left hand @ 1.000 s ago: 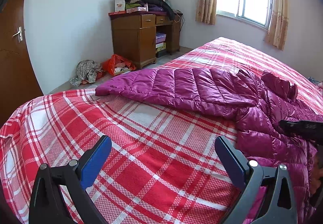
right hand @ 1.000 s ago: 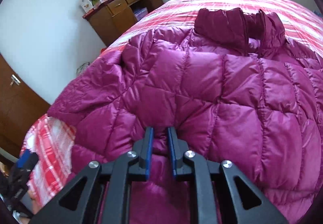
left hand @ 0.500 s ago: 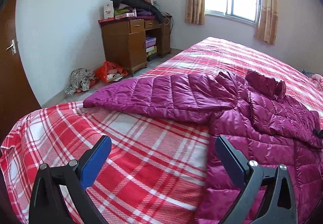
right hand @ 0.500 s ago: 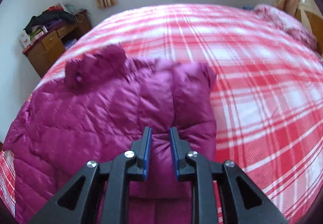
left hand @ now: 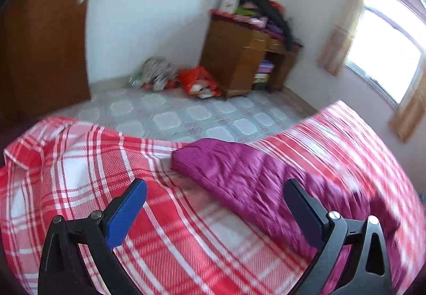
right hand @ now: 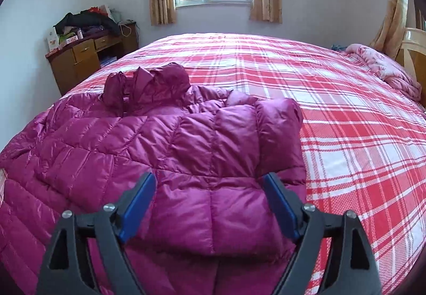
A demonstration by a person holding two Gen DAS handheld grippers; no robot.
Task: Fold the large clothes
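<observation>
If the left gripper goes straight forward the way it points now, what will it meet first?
Most likely the outstretched sleeve of the magenta down jacket, which lies on the red plaid bedspread just ahead of the open left gripper. The picture is blurred, so it might meet the bedspread beside the sleeve first.

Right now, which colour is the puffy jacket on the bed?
Magenta jacket, seen best in the right wrist view.
</observation>
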